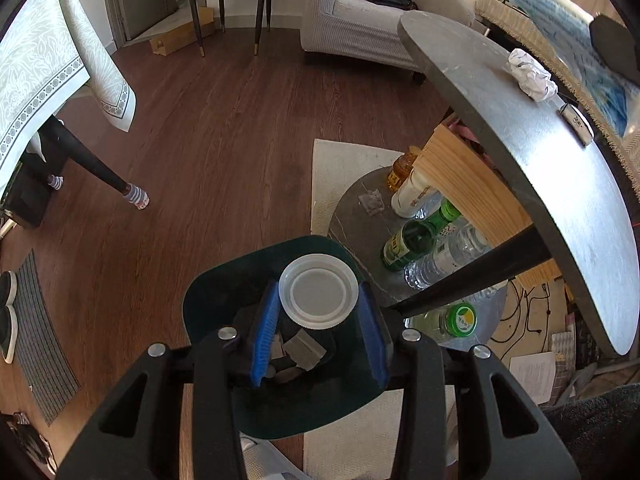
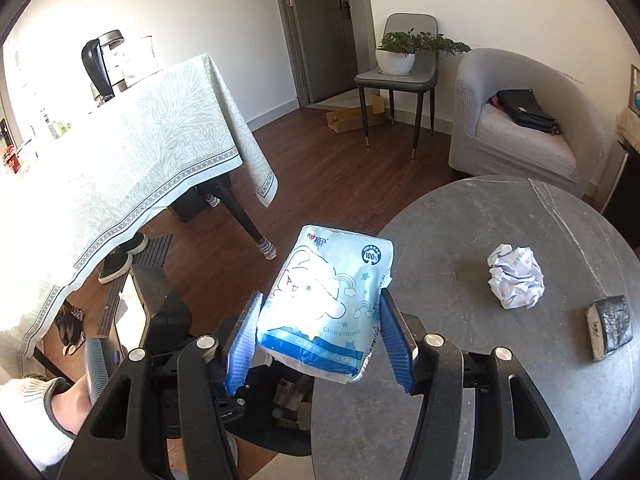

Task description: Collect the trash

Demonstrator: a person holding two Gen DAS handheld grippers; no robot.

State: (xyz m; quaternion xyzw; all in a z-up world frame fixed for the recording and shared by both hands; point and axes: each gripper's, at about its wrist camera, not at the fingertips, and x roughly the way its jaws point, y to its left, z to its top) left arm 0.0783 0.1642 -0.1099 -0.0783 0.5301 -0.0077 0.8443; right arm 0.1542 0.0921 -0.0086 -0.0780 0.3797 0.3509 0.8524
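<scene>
Right now both grippers are carrying trash toward disposal. The left gripper (image 1: 318,312) is pinching a round translucent white plastic lid (image 1: 319,291) between its blue ribbed fingers (image 1: 264,336), holding it directly above the dark green open-topped waste bin (image 1: 208,300) standing on the wooden floor. Grey scraps are already lying inside that bin. The right gripper (image 2: 318,340) is squeezing a light-blue printed plastic tissue packet (image 2: 326,308) between its fingers, hanging just off the near-left edge of the round grey stone tabletop (image 2: 460,240); the bin seems to be sitting below and behind the packet there, though it is mostly hidden.

Judging from this, the drop-off step is under way: the lid is poised for release, so the left fingers need only spread to let it fall. The packet then calls for the right gripper moving over the bin mouth before letting go.

Still waiting on the tabletop are a crumpled white paper ball (image 2: 516,276) and, near it toward the rim, a flattened grey foil-like wrapper (image 2: 610,326). Several drink bottles (image 1: 416,240) are standing on a lower shelf under the table; whether they count as trash is unclear.
</scene>
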